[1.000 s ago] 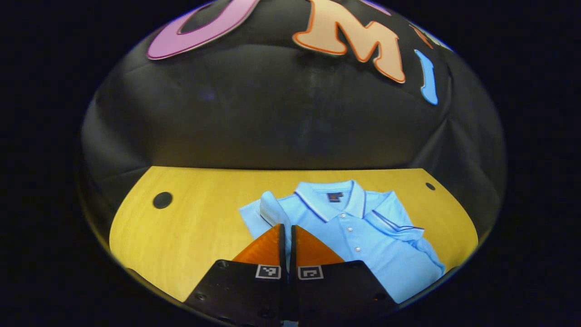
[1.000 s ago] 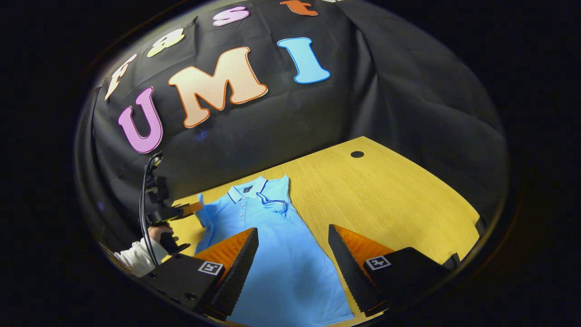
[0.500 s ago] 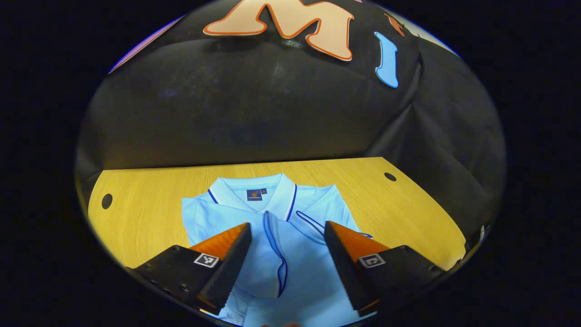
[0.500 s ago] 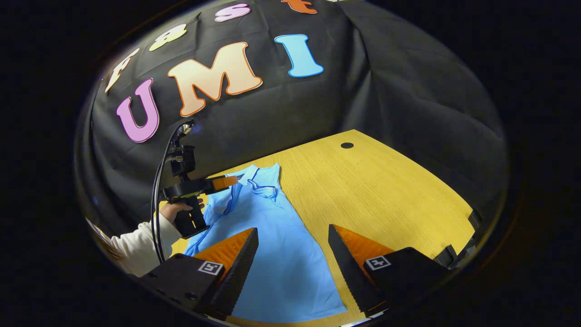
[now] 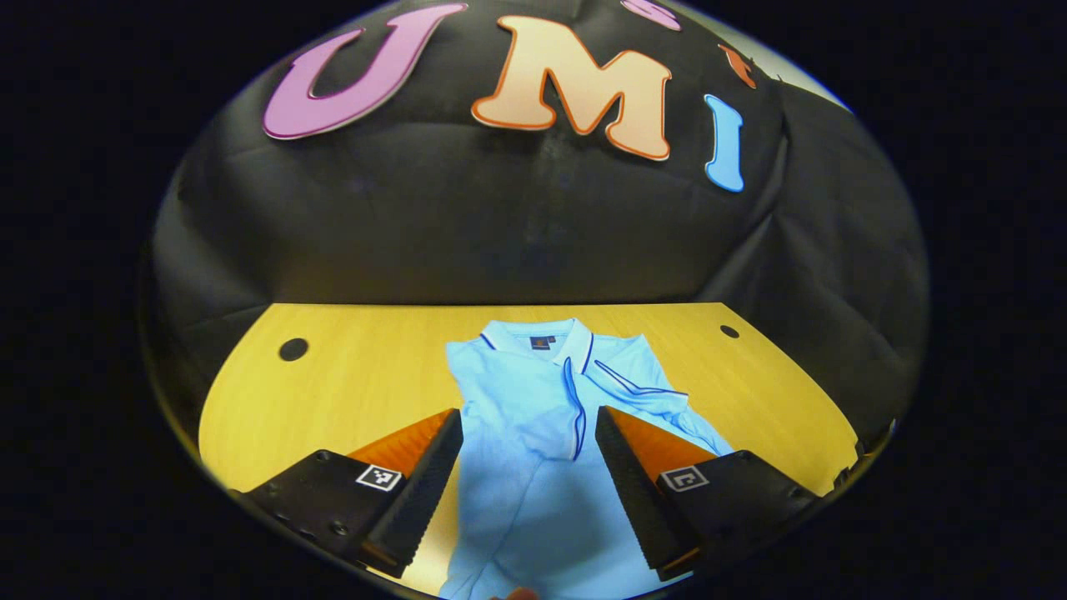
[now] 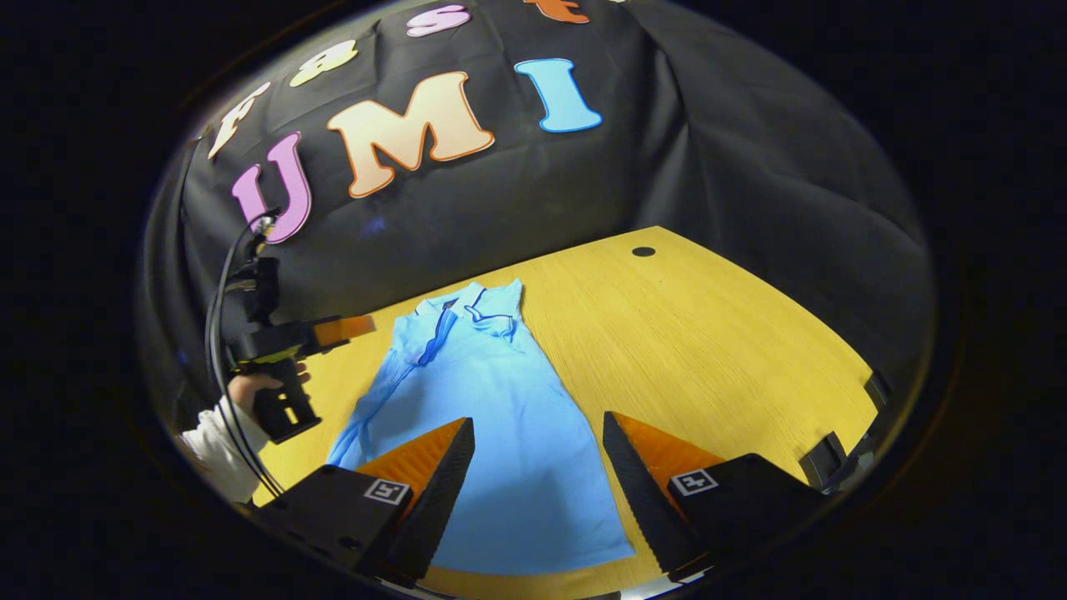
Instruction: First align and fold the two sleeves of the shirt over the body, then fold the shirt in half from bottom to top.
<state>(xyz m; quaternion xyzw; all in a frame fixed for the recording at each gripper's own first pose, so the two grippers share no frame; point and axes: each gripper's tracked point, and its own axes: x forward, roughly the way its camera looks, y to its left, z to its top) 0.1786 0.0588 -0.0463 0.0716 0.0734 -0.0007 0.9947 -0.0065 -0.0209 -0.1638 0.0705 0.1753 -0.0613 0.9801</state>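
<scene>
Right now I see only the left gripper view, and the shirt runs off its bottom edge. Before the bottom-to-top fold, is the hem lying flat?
Observer: Yes. In the right gripper view the shirt's hem lies flat on the table.
Operator: Is the right gripper holding it?
Observer: No. The right gripper is open and grips nothing.
Operator: Where's mine from there?
Observer: The left gripper is beside the shirt's collar end, apart from the cloth.
</scene>
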